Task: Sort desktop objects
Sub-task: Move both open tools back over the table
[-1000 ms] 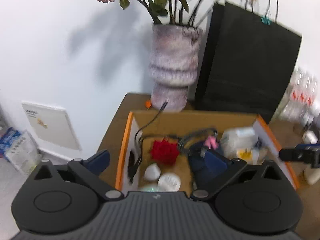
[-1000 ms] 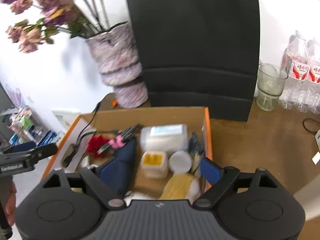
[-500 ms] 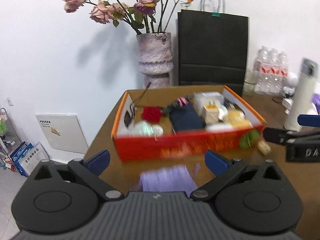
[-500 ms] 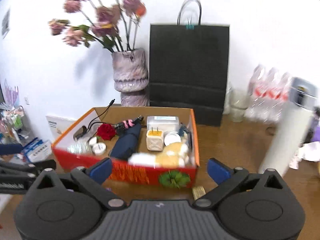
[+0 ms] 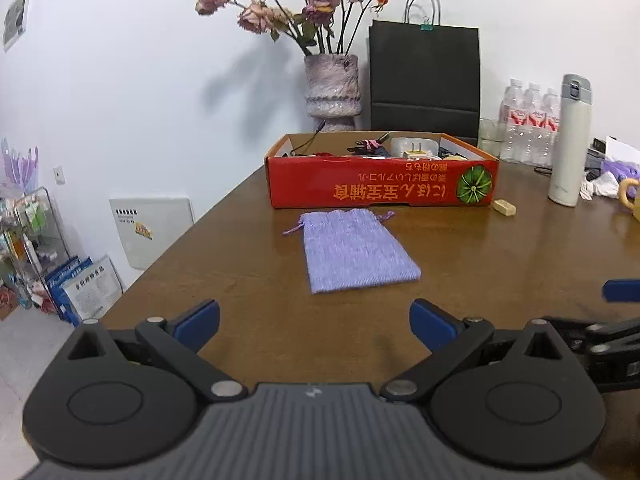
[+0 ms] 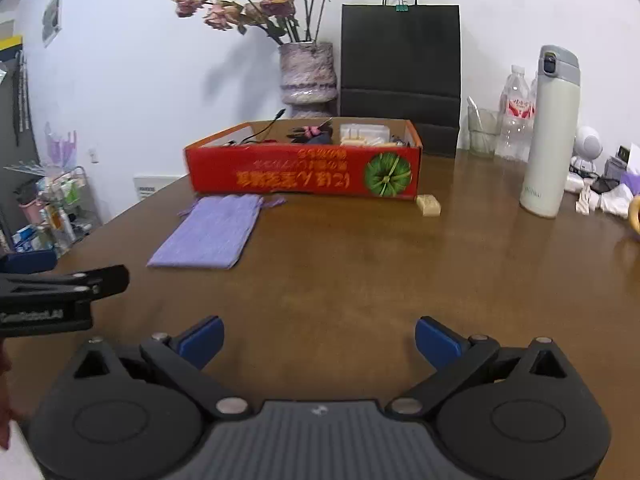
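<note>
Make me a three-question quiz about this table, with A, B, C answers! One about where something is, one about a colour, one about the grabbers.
1. Where does the purple pouch lie?
A in the box
B on the table in front of the red box
C under the vase

2. What colour is the paper bag?
A black
B yellow
C pink

3. How are the left gripper and right gripper?
A both open and empty
B both shut
C one holds the pouch

Answers: B, the pouch lies flat before the box; A, the bag is black; A, both grippers' fingers stand wide apart.

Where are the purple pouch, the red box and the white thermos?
purple pouch (image 5: 356,252), left wrist view, middle of the fabric.
red box (image 6: 304,174), right wrist view, front wall.
white thermos (image 6: 550,136), right wrist view, body below the grey lid.
</note>
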Action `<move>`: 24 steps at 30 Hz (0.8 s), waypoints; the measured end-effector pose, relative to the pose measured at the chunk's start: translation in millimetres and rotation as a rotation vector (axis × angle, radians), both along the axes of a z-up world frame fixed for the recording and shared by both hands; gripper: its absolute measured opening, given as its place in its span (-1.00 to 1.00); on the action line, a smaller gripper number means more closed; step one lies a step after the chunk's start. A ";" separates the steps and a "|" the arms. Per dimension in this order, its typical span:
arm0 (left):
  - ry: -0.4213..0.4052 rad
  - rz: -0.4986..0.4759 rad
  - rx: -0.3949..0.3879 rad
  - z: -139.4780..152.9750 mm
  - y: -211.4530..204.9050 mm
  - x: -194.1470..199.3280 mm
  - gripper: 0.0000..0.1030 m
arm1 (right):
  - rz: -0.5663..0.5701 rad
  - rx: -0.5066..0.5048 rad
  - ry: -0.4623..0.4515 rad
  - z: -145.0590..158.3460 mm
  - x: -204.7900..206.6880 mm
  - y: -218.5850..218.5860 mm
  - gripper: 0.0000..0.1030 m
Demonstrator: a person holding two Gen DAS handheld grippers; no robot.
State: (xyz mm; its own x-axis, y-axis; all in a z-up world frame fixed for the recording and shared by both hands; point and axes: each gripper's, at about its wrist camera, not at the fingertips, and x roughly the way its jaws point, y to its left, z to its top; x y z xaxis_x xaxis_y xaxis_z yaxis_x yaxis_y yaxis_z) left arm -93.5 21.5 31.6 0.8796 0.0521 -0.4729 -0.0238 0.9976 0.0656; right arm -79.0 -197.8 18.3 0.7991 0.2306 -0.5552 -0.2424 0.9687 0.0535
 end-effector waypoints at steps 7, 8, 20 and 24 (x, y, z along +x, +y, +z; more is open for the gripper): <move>0.050 -0.017 -0.007 -11.8 -6.3 -5.8 1.00 | -0.066 0.060 -0.021 -6.5 -17.4 -14.2 1.00; 0.052 -0.014 -0.005 -12.8 -7.3 -5.5 1.00 | -0.064 0.062 -0.017 -6.7 -16.7 -15.0 1.00; 0.148 -0.064 -0.054 6.6 -15.1 51.0 1.00 | -0.106 0.113 0.084 4.6 46.6 -52.3 1.00; 0.159 -0.048 -0.022 6.1 -17.5 97.5 1.00 | -0.131 0.081 0.088 9.7 104.0 -62.3 0.92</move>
State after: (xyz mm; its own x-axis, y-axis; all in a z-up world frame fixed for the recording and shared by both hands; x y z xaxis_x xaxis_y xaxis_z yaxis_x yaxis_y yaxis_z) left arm 4.0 4.0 37.7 0.7949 -0.0004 -0.6068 0.0332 0.9985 0.0429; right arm 25.0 -260.1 28.0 0.7744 0.1743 -0.6082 -0.1049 0.9834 0.1483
